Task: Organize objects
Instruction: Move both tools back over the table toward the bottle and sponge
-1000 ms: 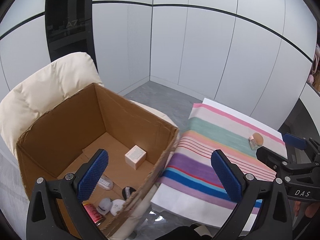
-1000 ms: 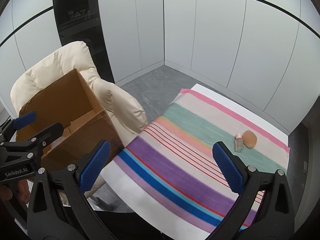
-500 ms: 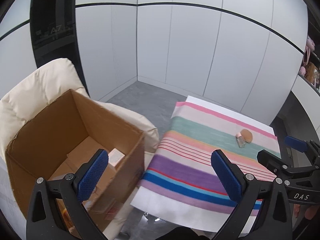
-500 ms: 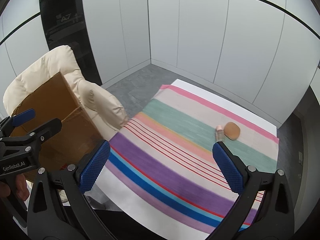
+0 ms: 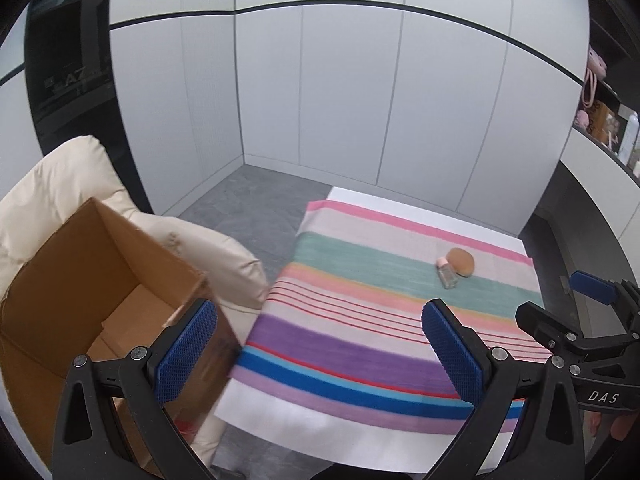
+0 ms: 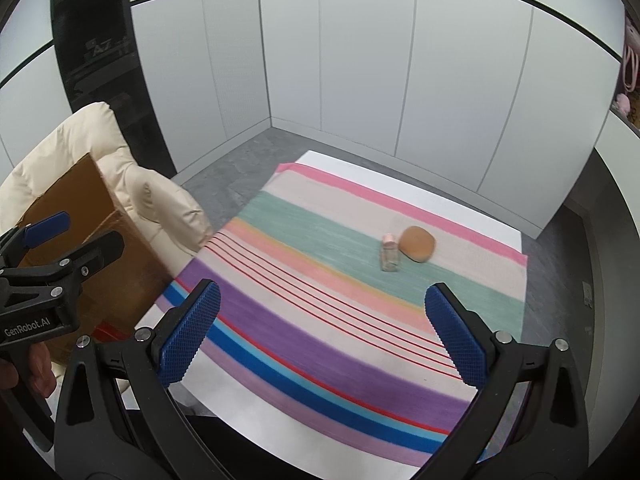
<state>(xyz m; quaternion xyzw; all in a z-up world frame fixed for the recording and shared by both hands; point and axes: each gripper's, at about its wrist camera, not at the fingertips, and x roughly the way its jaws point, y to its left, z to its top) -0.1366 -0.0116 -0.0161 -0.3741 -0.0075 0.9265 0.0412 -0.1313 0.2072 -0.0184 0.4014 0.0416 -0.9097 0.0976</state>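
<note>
Both the left gripper (image 5: 316, 354) and right gripper (image 6: 320, 338) hover empty, jaws spread wide. Small bottle (image 6: 389, 255) touches brown sponge (image 6: 417, 244) on striped surface (image 6: 304, 320), well apart from cardboard box (image 5: 80, 292), apparently awaiting collection.

White "DAS" on the black body of the right tongs (image 5: 560, 312), white "GenRobot.AI" on the black body of the left tongs (image 6: 68, 240), faint "A7" on the dark wall panel (image 6: 100, 50).
</note>
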